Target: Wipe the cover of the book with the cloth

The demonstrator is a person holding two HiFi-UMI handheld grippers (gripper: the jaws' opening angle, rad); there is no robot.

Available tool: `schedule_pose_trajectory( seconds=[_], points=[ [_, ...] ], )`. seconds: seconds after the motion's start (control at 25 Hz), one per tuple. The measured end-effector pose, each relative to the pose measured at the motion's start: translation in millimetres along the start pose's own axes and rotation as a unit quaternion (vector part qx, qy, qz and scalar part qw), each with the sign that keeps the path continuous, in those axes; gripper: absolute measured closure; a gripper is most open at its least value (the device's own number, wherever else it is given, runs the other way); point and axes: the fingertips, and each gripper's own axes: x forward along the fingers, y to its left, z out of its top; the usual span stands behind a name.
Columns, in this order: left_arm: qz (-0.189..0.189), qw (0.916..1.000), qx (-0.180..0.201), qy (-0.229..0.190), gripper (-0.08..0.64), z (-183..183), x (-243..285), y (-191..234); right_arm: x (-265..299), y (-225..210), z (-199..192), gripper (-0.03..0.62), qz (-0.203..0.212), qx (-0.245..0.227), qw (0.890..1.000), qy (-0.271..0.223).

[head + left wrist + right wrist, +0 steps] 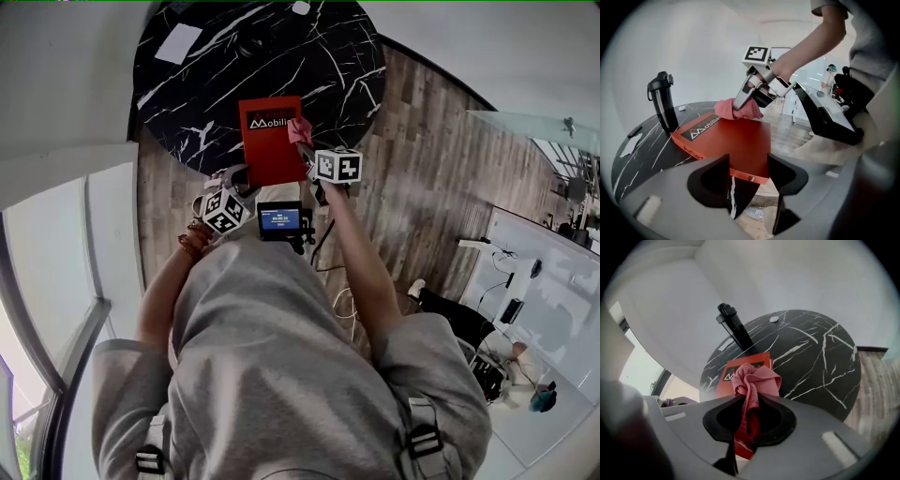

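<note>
The right gripper's (749, 416) jaws are clamped on a pink cloth (752, 380), whose bunched end bulges out past their tips. The left gripper's (749, 180) jaws stand apart, with the near edge of the red book (726, 138) in the gap between them and no pad visibly pressing on it.

The cloth touches the book's cover at its far right part, beside the title. The right gripper slants down onto the cloth from the right. The person's bare right forearm stretches out straight behind it from a grey sleeve. The left gripper sits low at the book's near edge, with the left arm bent at the elbow.

The book lies flat on a round black desk (244, 47) veined in white, and its near end juts over the desk's rim. A black bottle (663, 103) stands upright just beyond the book's far left corner. A white sheet (178, 43) lies well beyond the book to the left, and a small white disc (774, 319) lies at the desk's far rim. Under the book's near end is wood-plank floor (422, 187), and white walls rise beyond the desk.

On the cover a dark band carries a white triangle mark and white lettering that begins "Mobil".
</note>
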Motion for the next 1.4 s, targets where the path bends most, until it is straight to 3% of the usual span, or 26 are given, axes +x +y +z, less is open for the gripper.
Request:
schedule_pose_trajectory(
  seconds=[0.16,0.32,0.48,0.8,1.4],
  points=[
    [0.002,1.0000,0.005,0.002,0.327,-0.2,-1.7,-1.3,20.4,8.7,-16.4,0.526,-0.010,-0.024,0.999,0.045],
    [0.004,1.0000,-0.008,-0.002,0.325,-3.2,-2.9,0.5,23.9,8.8,-15.9,0.528,-0.023,-0.011,0.999,0.040],
    [0.003,0.9999,-0.014,-0.008,0.322,-4.5,-1.8,0.8,28.1,19.0,-20.7,0.528,-0.005,0.002,0.999,0.049],
    [0.008,0.9998,-0.018,-0.006,0.321,-4.3,-1.4,1.9,39.7,36.3,-25.5,0.528,-0.010,-0.018,0.998,0.067],
    [0.017,0.9993,-0.031,-0.010,0.321,-6.9,-1.7,3.1,49.0,68.5,-29.1,0.528,0.047,-0.049,0.991,0.119]
  ],
)
